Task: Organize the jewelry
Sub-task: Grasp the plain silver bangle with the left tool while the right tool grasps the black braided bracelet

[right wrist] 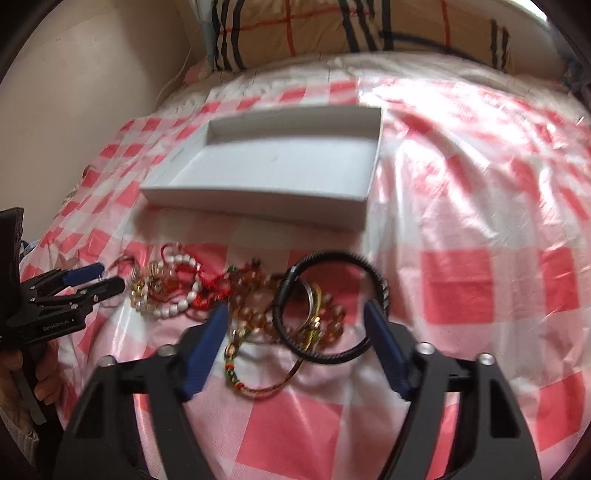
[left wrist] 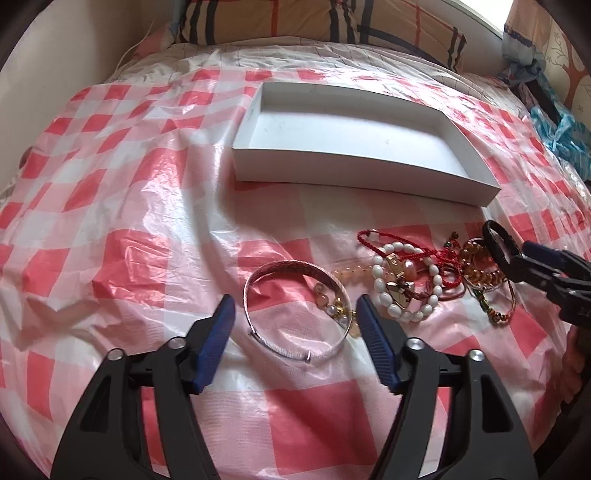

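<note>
A silver bangle (left wrist: 292,266) lies flat on the red-and-white checked sheet, between the blue pads of my left gripper (left wrist: 294,307). The pads stand just off its sides, so that gripper is open. To its right is a heap of jewelry: a white bead bracelet (left wrist: 380,291), red cord (left wrist: 369,236) and amber beads (left wrist: 476,275). In the right wrist view a black bracelet (right wrist: 325,256) rests on the amber beads (right wrist: 255,295), inside my right gripper (right wrist: 297,310). Its right pad is near the band and its left pad is well clear, so it is open. The empty white box (left wrist: 332,170) (right wrist: 258,203) sits behind the heap.
A plaid pillow (left wrist: 314,18) lies along the far edge and a wall (right wrist: 74,92) stands at the left. A blue plastic bag (left wrist: 565,129) is at the far right. A multicoloured cord (right wrist: 258,387) trails toward me. A hand (right wrist: 22,369) holds the left gripper (right wrist: 110,277).
</note>
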### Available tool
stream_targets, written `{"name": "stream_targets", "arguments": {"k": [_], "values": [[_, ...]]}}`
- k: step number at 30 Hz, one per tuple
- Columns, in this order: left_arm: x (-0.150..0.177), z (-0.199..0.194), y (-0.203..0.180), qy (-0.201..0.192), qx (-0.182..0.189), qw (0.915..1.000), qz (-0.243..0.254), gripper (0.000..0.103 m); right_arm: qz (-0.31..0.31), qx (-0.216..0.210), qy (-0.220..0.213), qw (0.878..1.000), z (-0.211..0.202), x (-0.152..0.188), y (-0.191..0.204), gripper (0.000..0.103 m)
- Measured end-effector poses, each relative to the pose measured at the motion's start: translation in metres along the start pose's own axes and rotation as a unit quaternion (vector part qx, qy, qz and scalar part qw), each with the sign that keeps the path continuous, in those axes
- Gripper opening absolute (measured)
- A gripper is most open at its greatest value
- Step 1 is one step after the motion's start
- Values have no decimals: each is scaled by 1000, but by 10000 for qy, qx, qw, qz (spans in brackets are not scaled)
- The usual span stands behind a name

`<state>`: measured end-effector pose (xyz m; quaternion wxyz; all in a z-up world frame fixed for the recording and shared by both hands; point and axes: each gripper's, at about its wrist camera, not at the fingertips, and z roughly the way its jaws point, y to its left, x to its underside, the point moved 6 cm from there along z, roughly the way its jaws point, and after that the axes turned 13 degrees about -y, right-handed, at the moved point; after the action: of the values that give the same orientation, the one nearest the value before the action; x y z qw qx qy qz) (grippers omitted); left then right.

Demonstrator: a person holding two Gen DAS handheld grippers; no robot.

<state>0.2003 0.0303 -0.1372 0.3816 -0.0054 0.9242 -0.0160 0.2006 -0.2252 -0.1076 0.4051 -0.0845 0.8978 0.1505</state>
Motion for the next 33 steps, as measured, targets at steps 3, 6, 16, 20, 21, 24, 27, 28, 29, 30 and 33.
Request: {"name": "stream_targets", "arguments": {"k": [3,6,16,20,21,24,27,28,29,30,33], "values": [[-4,-1,1,-145,-235,9995,166,84,-104,206,-118,9997,-1,-4,-4,81],[-4,5,-4,-113,-316,9989,327,87,-119,234,97,9996,13,0,-7,82],[3,23,-3,212,-8,9996,186,60,-45,100,242,9996,24,5,-10,65],[-3,9,1,-34,137,9999,42,60,-72,64,26,10000,14,-1,-6,65],[-5,6,1,-89,157,9998,16,60,-77,64,-15,9999,12,-2,-5,65],[-8,-3,2,-229,212,9995,-47,60,-51,25,-133,9999,7,-6,-4,65],[-13,-9,3,-412,255,9988,-90,60,-39,-82,-357,9993,-1,-13,-1,65],[-16,-12,1,-492,253,9984,-82,60,-41,-117,-421,9990,-3,-15,1,65],[-18,-14,-1,-539,265,9982,-68,60,-46,-139,-493,9987,-5,-18,3,65],[-20,-15,-3,-583,278,9979,-61,60,-72,-136,-582,9982,-8,-20,5,65],[-31,-24,-16,-778,378,9962,-23,60,-185,-94,-778,9968,-12,-28,12,65]]}}
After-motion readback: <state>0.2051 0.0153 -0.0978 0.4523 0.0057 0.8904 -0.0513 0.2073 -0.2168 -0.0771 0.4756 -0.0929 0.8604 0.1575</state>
